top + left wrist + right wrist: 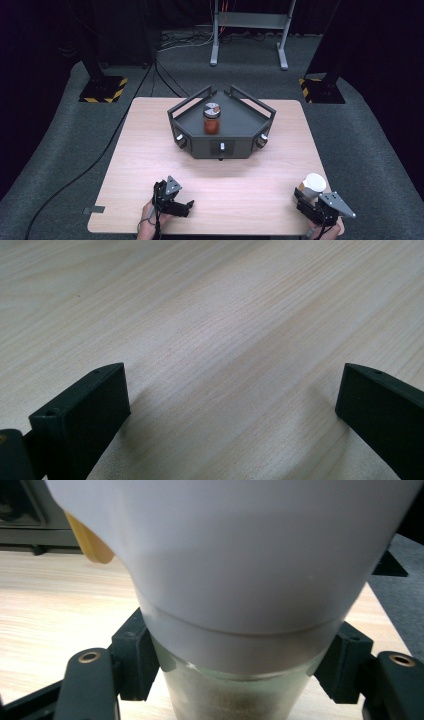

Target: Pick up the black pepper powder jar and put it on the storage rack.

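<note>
Gripping done: my right gripper has its jaws clamped on the white-lidded clear glass jar at the pale wooden bench's near right corner. Lift and carry remain, I judge. The jar's lid is broad, the glass frosted with pale grainy contents. Left gripper rests released, empty.

— What kind of room is this?

— A lab for testing and filming. The walls are dark all around. A wooden table stands on grey carpet.

— What else shows it?

— Yellow-and-black striped stand feet, cables on the floor, and a metal frame behind.
</note>
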`<state>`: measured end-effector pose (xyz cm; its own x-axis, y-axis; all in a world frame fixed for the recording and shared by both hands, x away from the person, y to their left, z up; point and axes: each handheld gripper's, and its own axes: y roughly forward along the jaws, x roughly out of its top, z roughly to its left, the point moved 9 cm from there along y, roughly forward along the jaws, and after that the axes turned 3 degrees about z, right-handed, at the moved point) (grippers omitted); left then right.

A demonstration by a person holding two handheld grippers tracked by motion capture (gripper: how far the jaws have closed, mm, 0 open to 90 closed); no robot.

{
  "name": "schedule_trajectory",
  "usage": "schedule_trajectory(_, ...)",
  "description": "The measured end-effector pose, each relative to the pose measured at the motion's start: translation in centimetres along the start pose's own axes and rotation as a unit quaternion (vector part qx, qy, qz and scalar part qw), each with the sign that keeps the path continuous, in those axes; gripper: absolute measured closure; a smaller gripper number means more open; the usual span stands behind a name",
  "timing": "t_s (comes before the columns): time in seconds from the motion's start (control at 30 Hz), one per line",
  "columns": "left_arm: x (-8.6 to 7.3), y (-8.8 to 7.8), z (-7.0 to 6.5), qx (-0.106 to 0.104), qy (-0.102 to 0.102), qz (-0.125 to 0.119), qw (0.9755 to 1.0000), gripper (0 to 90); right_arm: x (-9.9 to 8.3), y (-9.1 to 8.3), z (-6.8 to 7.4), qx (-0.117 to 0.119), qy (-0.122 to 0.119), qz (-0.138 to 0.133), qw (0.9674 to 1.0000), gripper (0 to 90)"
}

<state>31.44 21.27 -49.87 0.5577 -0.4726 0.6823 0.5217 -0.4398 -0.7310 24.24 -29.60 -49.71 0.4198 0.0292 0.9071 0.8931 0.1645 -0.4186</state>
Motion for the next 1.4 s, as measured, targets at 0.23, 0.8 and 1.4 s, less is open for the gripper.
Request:
schedule_trajectory(0.23, 0.0, 0.0, 0.0, 0.001, -0.001, -0.001, 1.0, 1.0, 1.4, 0.0, 0.6, 0.014, -0.008, 0.002, 0.9999, 29.5)
schedule_trajectory(0.8, 0.0, 0.0, 0.0, 0.003, -0.003, -0.001, 1.0, 1.6, 4.0, -0.4, 0.7, 0.035, -0.028, 0.007, 0.999, 29.4)
schedule_trajectory(1.4, 0.0, 0.0, 0.0, 0.007, -0.007, -0.001, 1.0, 1.6, 7.1, 1.2, 1.9, 0.071, -0.047, 0.01, 0.9963, 29.5)
